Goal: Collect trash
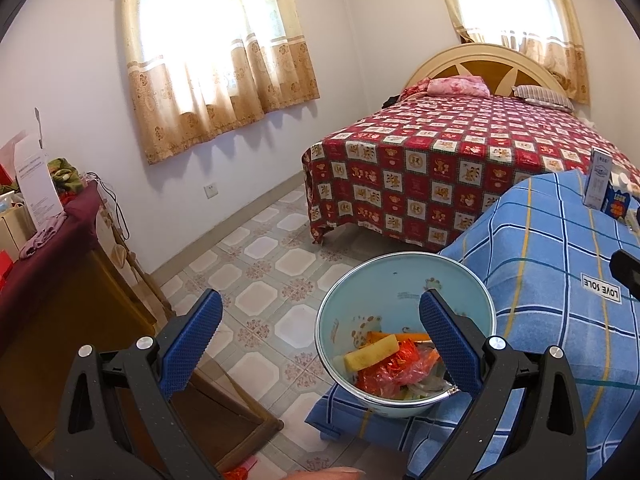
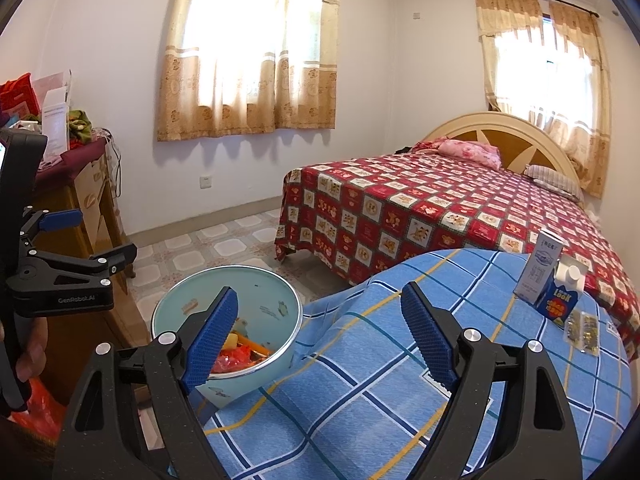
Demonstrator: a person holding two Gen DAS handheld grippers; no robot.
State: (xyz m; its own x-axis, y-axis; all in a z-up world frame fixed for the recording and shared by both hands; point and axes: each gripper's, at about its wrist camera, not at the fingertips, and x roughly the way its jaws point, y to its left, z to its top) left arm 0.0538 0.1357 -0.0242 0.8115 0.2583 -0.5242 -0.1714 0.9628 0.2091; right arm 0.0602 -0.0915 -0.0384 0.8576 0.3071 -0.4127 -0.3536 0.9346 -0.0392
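Blue checked cloth (image 2: pixel 360 380) bears basin (image 2: pixel 280 344), cartons (image 2: pixel 548 284), beside bed (image 2: pixel 440 216).

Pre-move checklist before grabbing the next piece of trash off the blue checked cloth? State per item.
1. Right gripper open, nothing between its pads: ok.
2. Left gripper open, nothing held: ok.
3. Pale blue enamel basin upright on the blue checked cloth, room left above the wrappers: ok.
4. Basin seated securely at the cloth's edge: cannot tell.
5. Blue-and-white milk carton and small clear packets in view, unobstructed: ok.
6. Carton empty: cannot tell.
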